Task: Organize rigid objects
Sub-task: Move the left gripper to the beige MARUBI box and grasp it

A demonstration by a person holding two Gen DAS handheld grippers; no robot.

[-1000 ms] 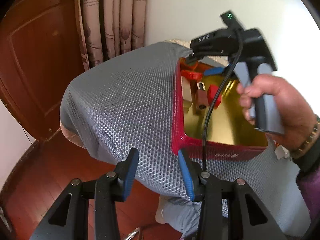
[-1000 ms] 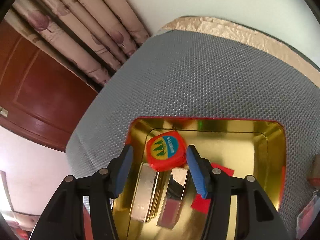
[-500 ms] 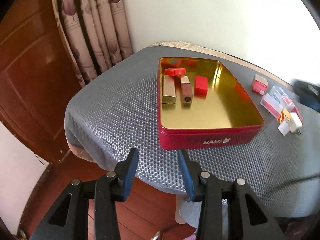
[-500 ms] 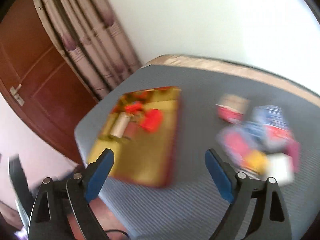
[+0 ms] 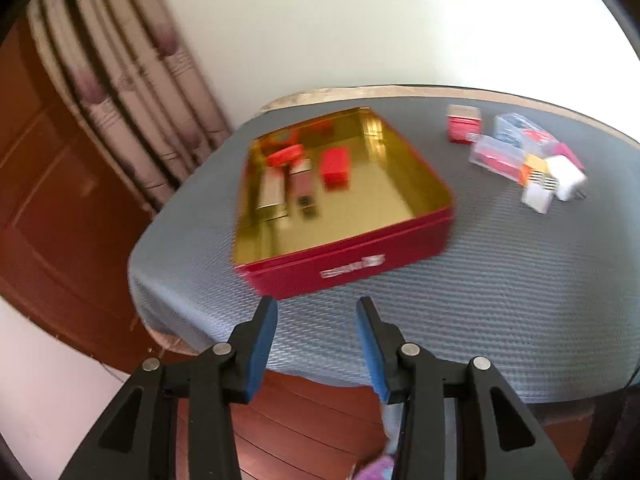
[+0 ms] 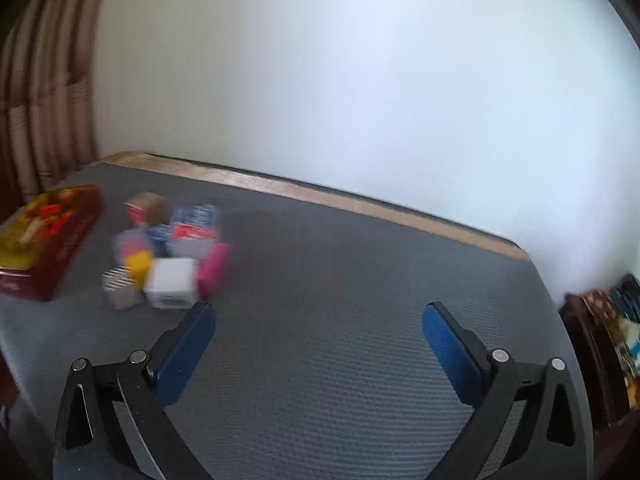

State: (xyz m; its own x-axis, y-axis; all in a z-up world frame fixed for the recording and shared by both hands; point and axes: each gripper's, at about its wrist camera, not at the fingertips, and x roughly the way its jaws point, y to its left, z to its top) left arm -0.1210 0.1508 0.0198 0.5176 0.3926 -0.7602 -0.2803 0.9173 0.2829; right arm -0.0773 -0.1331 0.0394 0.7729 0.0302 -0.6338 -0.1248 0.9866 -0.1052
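A red tin with a gold inside [image 5: 348, 268] stands on the grey mat and holds a round red tape measure [image 5: 284, 155], a red box [image 5: 335, 167] and two metal lighters [image 5: 274, 192]. The tin also shows in the right wrist view [image 6: 60, 256]. A cluster of small boxes [image 5: 528, 160] lies to its right, with a white cube [image 6: 172, 282] and a pink box [image 6: 214, 266] among them. My left gripper [image 5: 316, 316] is open and empty near the tin's front wall. My right gripper [image 6: 320, 320] is wide open and empty, right of the cluster.
The grey mat [image 6: 360, 280] covers a table against a white wall. Curtains [image 5: 132, 100] and a wooden door [image 5: 48, 184] stand at the left. Dark furniture with colourful items [image 6: 608, 332] stands off the table's right edge.
My right gripper let go of the red tape measure in the tin, opened wide and swung right past the cluster of boxes. My left gripper shifted view rightward.
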